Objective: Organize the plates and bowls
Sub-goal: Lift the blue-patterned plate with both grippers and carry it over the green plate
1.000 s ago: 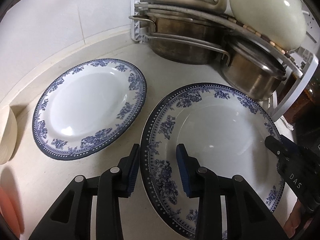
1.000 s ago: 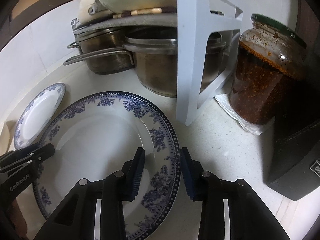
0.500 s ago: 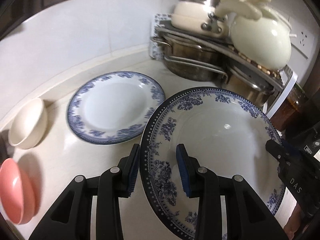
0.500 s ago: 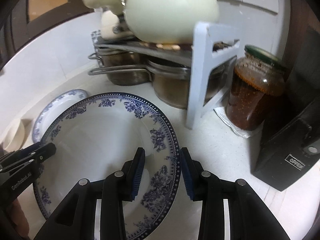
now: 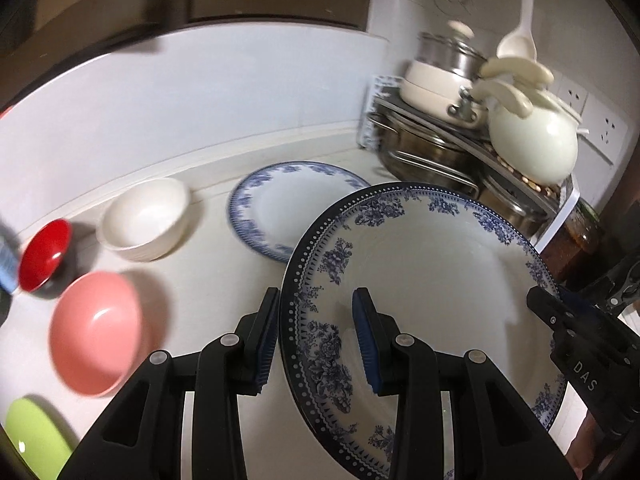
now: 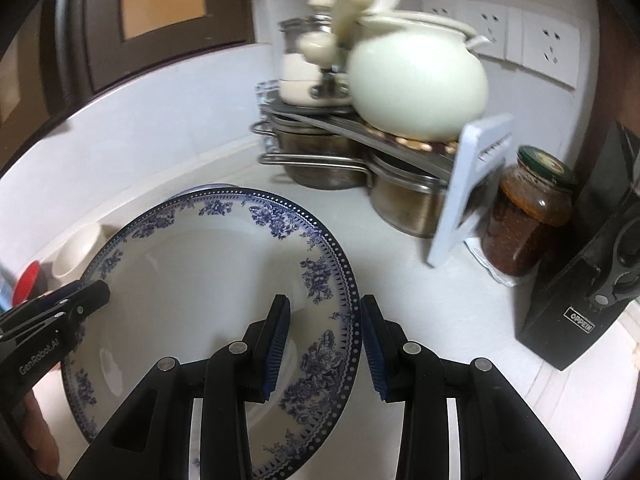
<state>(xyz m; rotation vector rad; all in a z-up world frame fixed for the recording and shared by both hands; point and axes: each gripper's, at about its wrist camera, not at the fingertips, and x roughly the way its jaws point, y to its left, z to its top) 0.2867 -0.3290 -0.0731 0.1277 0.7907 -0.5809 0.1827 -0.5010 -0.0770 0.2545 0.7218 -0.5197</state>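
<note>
A large blue-and-white floral plate [image 5: 432, 280] hangs above the counter, carried between both grippers. My left gripper [image 5: 316, 300] is shut on its left rim, and my right gripper [image 6: 325, 304] is shut on its right rim [image 6: 340, 280]. Each gripper's fingers show at the far side of the other view. A smaller blue-rimmed plate [image 5: 288, 200] lies flat on the counter behind, partly hidden by the held plate. Left of it sit a white bowl [image 5: 144, 220], a red bowl [image 5: 42, 254] and a pink bowl [image 5: 94, 332].
A corner rack [image 6: 460, 184] holds steel pots [image 6: 320, 160] below and a cream kettle [image 6: 416, 84] on top. A jar of dark preserve [image 6: 524, 224] and a black knife block [image 6: 580, 300] stand to the right. A green dish edge [image 5: 36, 440] shows at the bottom left.
Both grippers have risen and drawn back from the rack with the large plate, which has left the counter. The bowls at the left have come into view.
</note>
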